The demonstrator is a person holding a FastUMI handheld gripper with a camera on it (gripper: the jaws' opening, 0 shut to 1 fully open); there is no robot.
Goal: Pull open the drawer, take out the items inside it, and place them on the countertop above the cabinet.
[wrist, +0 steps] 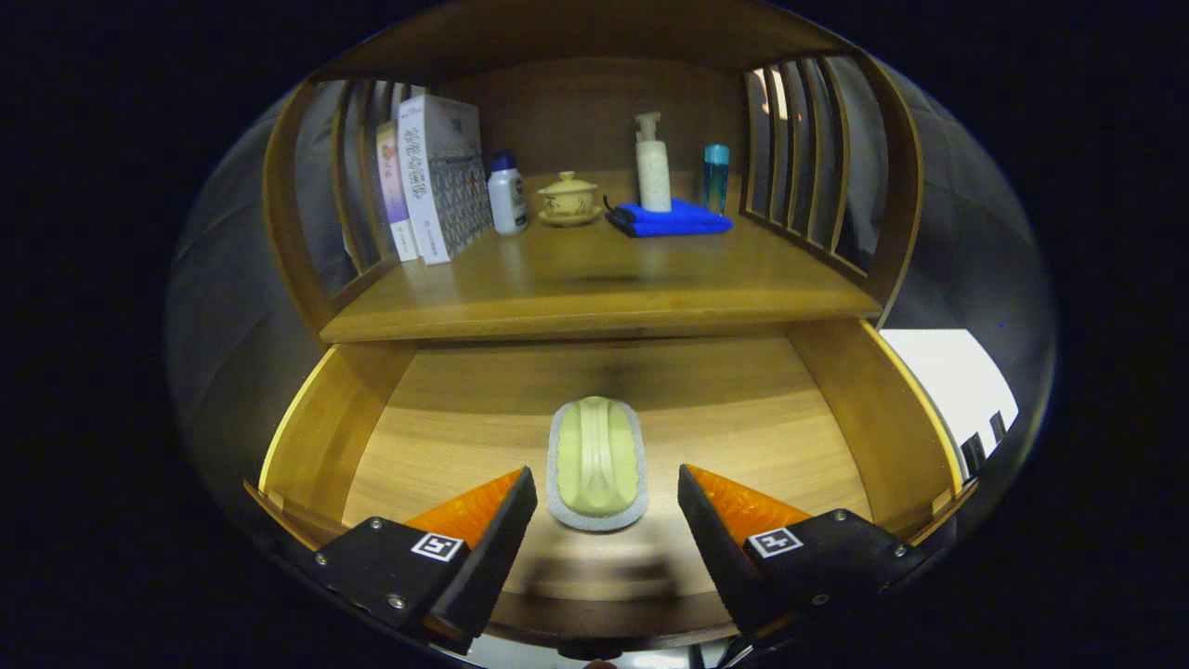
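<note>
The wooden drawer (316,437) stands pulled open below the countertop (594,279). On its floor lies a pale green scrubbing pad with a grey sponge base (596,462), long axis pointing away from me. My gripper (607,497) hovers over the drawer, open, with the pad's near end lying between the two fingertips and not touched by either. The left finger (497,520) and the right finger (711,520) stand wide apart on each side of it.
On the countertop stand books (437,177), a small white bottle (506,193), a lidded teacup on a saucer (568,198), a pump bottle (653,163) on a folded blue cloth (669,220), and a blue bottle (715,177). Slatted sides wall the shelf.
</note>
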